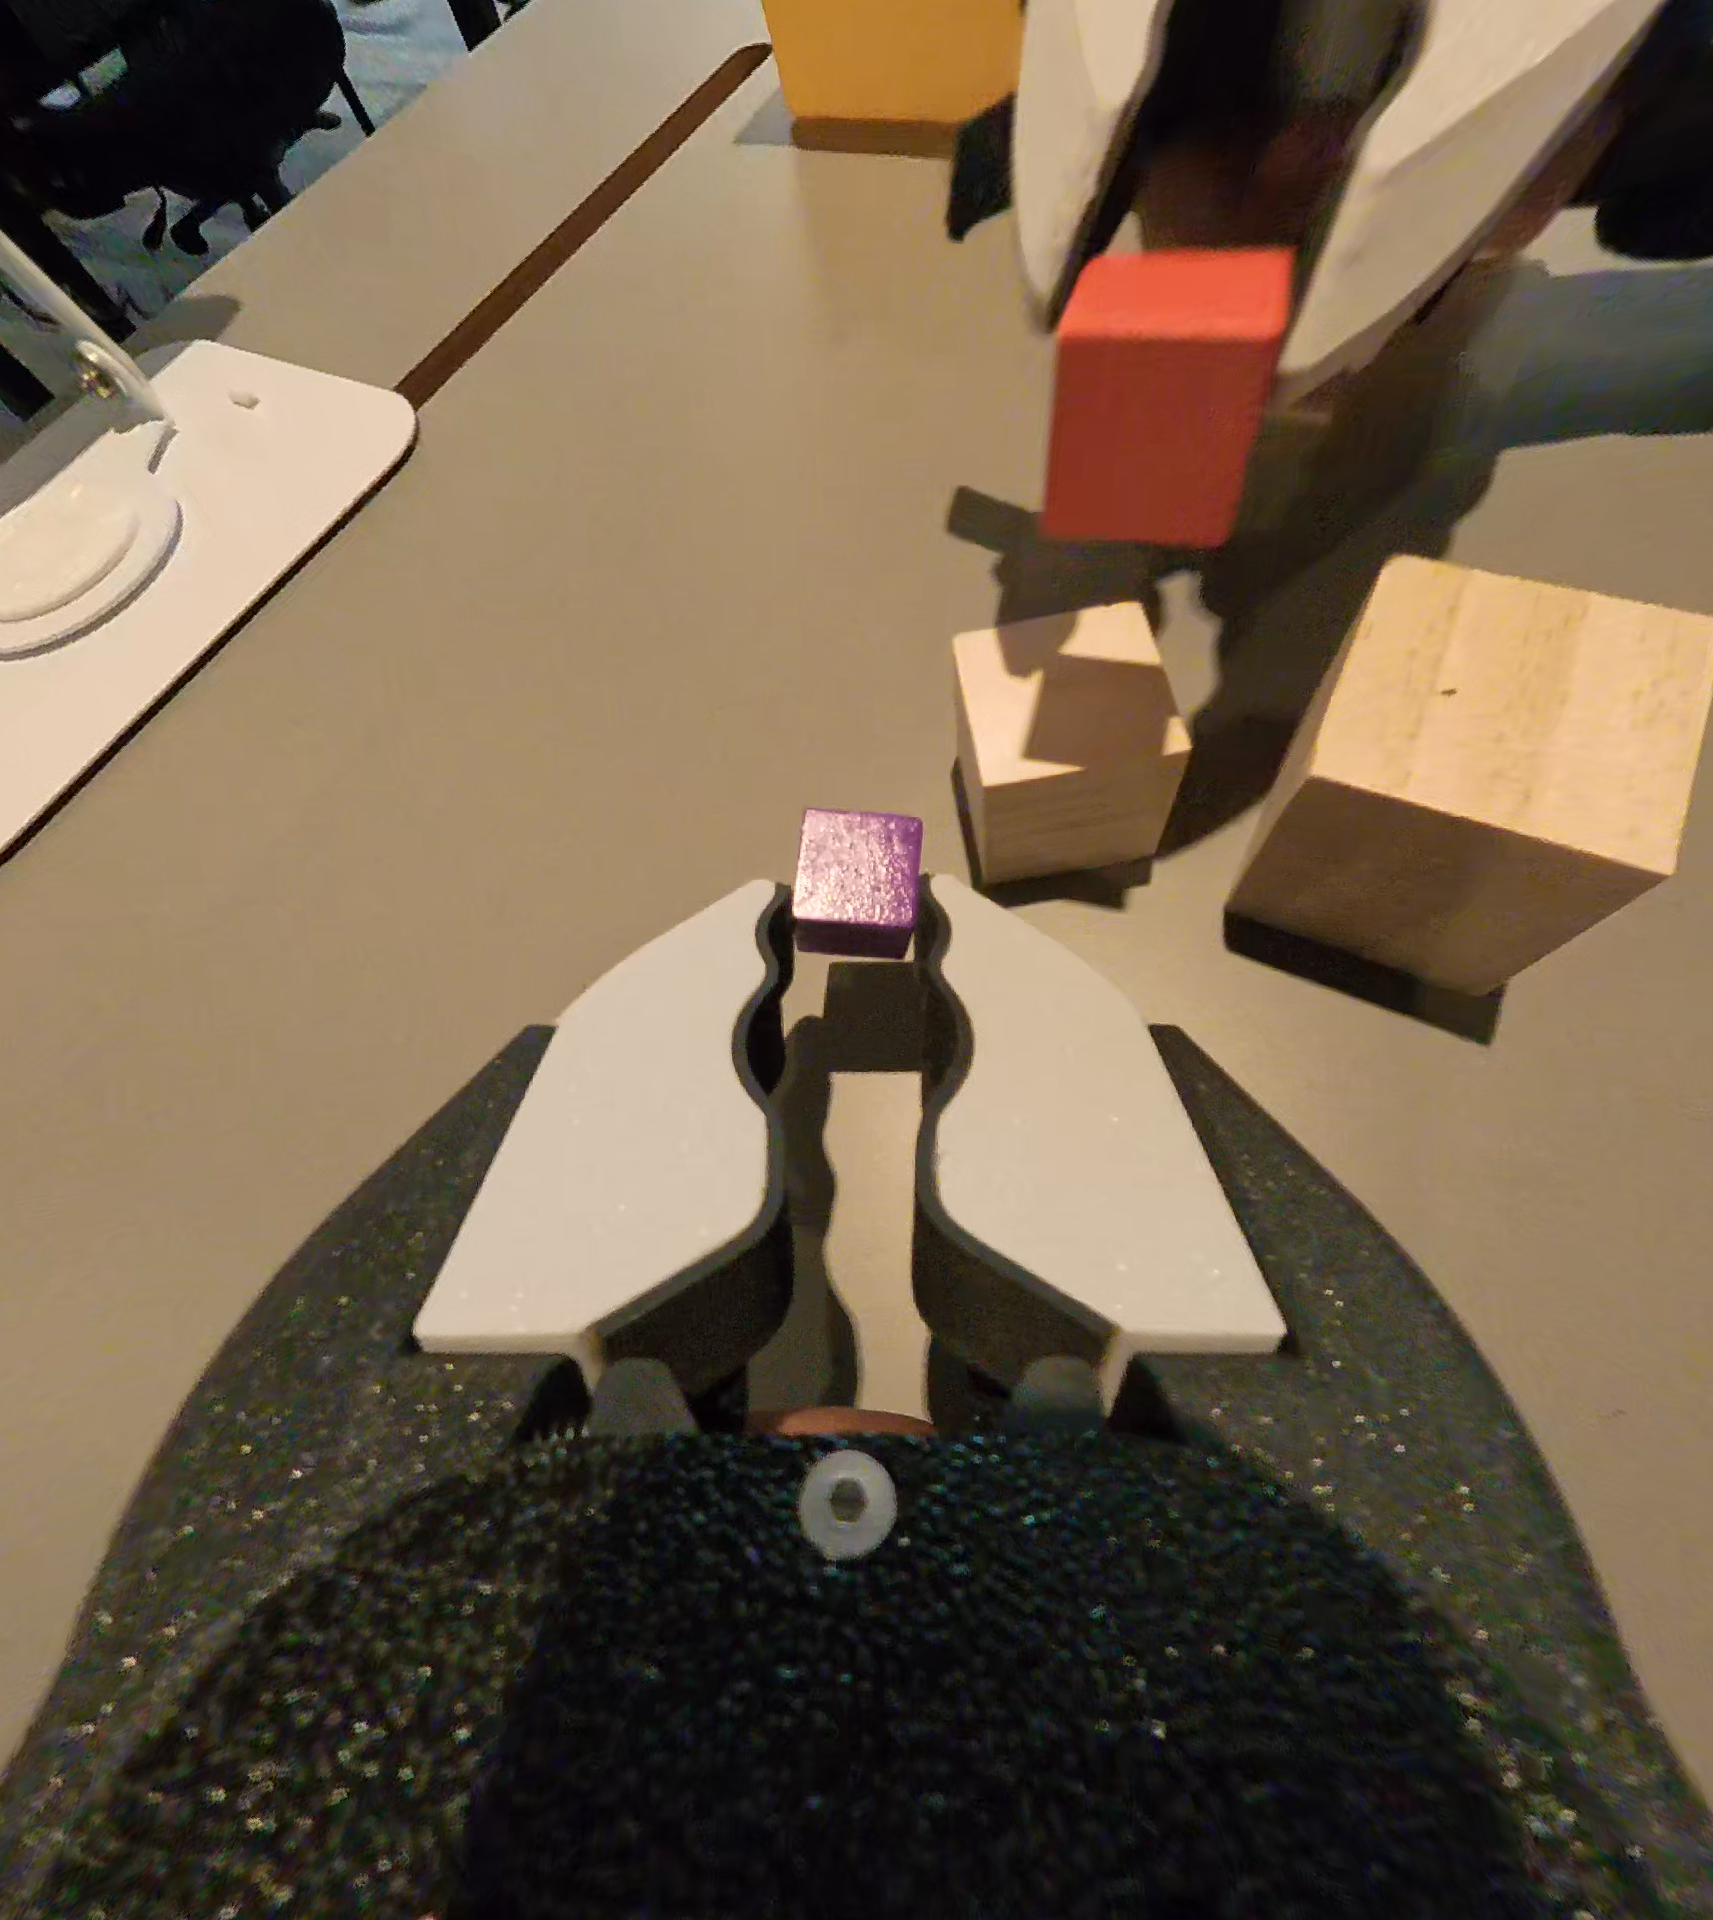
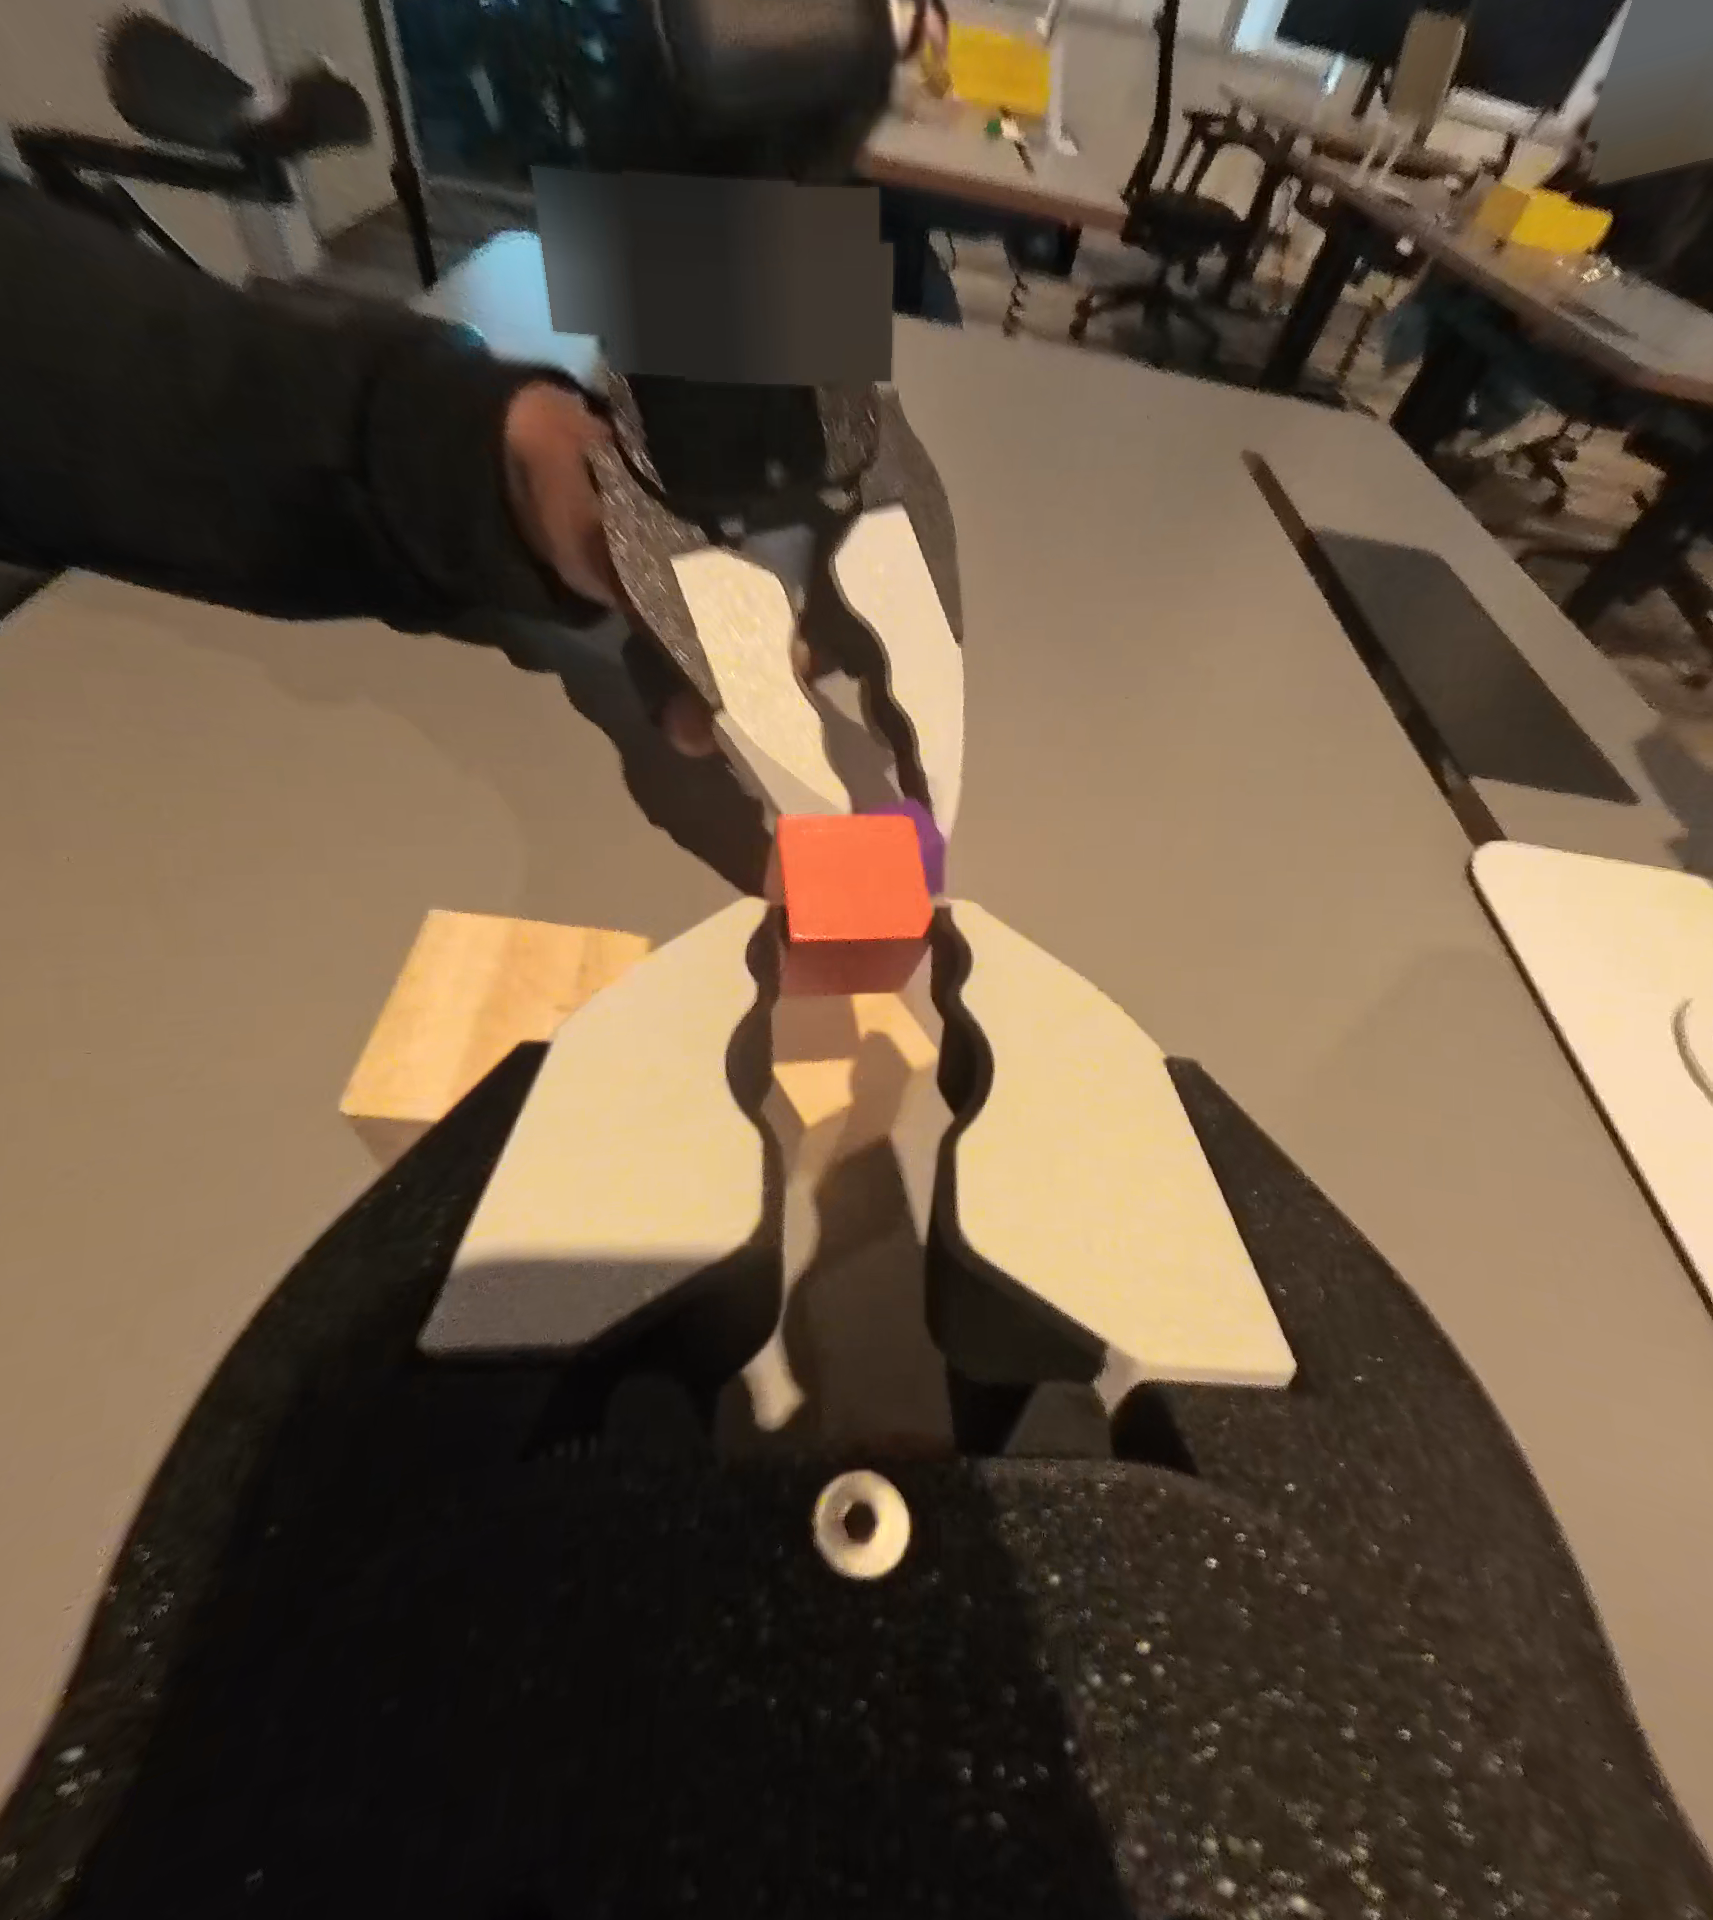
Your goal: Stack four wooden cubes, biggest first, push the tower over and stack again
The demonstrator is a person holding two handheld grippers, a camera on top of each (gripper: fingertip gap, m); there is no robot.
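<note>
Already both grippers are pinching cubes, the left gripper gripping the purple cube and the right gripper the red cube, risking a wrong-order tower with the two bare wooden cubes unstacked.

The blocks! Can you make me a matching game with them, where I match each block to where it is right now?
Things:
1. purple cube
2. red cube
3. biggest plain wooden cube
4. smaller plain wooden cube

Places:
A. on the table, nearest the right edge of the left wrist view
B. held off the table by the right gripper
C. pinched in the left gripper
D. on the table, between the purple cube and the biggest one

Pairs: 1-C, 2-B, 3-A, 4-D
</note>
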